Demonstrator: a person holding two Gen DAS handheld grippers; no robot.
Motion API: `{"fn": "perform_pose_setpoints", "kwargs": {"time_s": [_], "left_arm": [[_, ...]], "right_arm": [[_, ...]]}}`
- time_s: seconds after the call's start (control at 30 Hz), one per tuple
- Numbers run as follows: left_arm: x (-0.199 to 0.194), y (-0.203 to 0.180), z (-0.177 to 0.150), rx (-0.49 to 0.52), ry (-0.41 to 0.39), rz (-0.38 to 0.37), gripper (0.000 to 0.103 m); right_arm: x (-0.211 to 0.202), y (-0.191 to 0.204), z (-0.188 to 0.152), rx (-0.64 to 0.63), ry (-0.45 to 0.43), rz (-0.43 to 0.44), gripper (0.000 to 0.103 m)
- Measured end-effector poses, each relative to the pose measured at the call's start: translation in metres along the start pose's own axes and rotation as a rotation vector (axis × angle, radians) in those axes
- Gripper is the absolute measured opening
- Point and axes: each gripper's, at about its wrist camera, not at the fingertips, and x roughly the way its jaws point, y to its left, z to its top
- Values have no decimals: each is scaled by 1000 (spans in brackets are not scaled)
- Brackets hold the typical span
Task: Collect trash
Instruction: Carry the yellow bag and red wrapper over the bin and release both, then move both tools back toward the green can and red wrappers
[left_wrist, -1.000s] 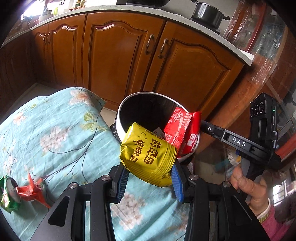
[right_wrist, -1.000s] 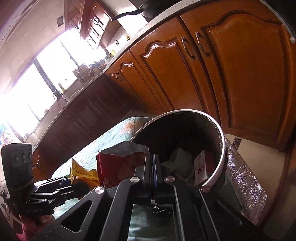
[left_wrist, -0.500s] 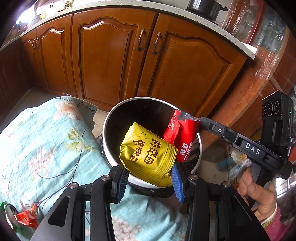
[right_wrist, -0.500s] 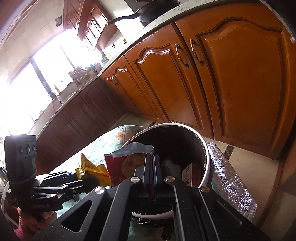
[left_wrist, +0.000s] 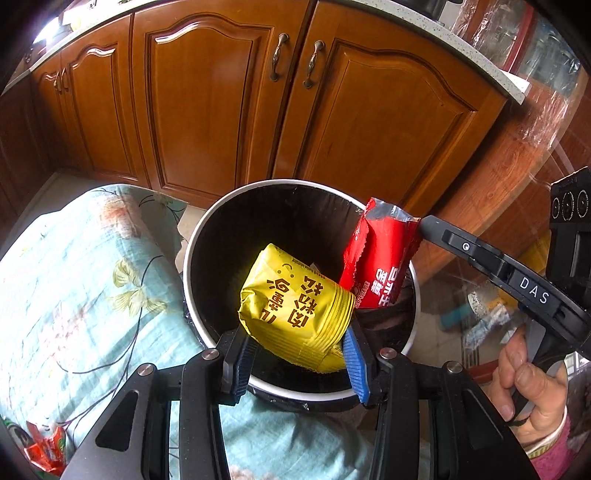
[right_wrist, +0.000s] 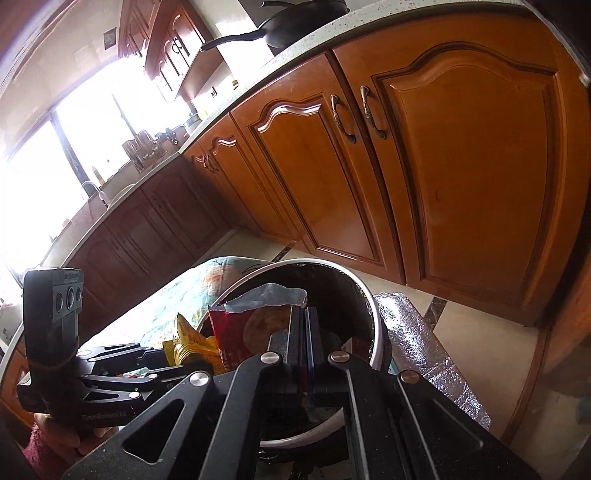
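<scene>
**Two wrappers held over the bin mouth**

We see the left hand-held gripper (left_wrist: 297, 354) clamped on a yellow snack packet (left_wrist: 295, 302), its blue pads (left_wrist: 355, 360) pressing the packet's two lower sides. The packet sticks out forward from the fingertips, tilted, and hangs above the open mouth of the round bin (left_wrist: 207, 236), which has a white rim and a dark liner. From this gripper the bin sits directly ahead and below, with the packet over its near half.

The right hand-held gripper (right_wrist: 306, 321) is squeezed fully together on the edge of a red wrapper (right_wrist: 236, 332). In the left wrist view that red wrapper (left_wrist: 380, 266) hangs just ahead and to the right of the yellow packet, over the far right part of the bin's rim, with the right gripper's black finger reaching in from the right side. The two wrappers sit close together; whether they touch we cannot tell.

A hand (left_wrist: 532, 384) wraps the right gripper's handle at the lower right of the left view.

Behind and to the left of the left gripper lies a floral cloth (left_wrist: 74, 280) covering the desk, which butts against the bin. On it, at the far lower left, lie more scraps of red trash (left_wrist: 46, 448). Wooden cabinet doors (left_wrist: 207, 96) stand beyond the bin.
</scene>
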Motion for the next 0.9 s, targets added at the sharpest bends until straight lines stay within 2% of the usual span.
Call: {"fn": "perform_pose_setpoints", "kwargs": {"time_s": [0.13, 0.2, 0.23, 0.3, 0.37, 0.43, 0.5, 0.57, 0.63, 0.77, 0.9], "left_arm": [[6, -2, 4, -4, 6, 1, 48], [5, -3, 4, -4, 4, 5, 56], [5, -3, 3, -6, 2, 10, 64], [-1, -2, -1, -10, -10, 14, 68], [-6, 0, -5, -20, -16, 14, 70], [-13, 4, -12, -41, -29, 12, 71], [-22, 10, -20, -70, -47, 8, 72], [-33, 14, -31, -98, -68, 7, 73], [-44, 18, -44, -124, -89, 9, 74], [-69, 23, -74, -164, -122, 20, 77], [-92, 34, -106, -212, -135, 39, 77]], "right_arm": [[5, -2, 1, -5, 10, -13, 1], [6, -4, 2, 3, 16, -8, 7], [6, -4, 1, 3, 17, -14, 8], [6, -6, 0, 17, 21, -4, 20], [3, -6, -1, 28, 13, 10, 45], [-1, -4, -3, 32, 3, 21, 55], [-4, -2, -5, 38, -4, 33, 60], [-8, 2, -8, 43, -18, 44, 79], [-13, 7, -12, 48, -26, 55, 88], [-21, 22, -27, 58, -23, 99, 96], [-24, 44, -44, 43, -3, 136, 97]]}}
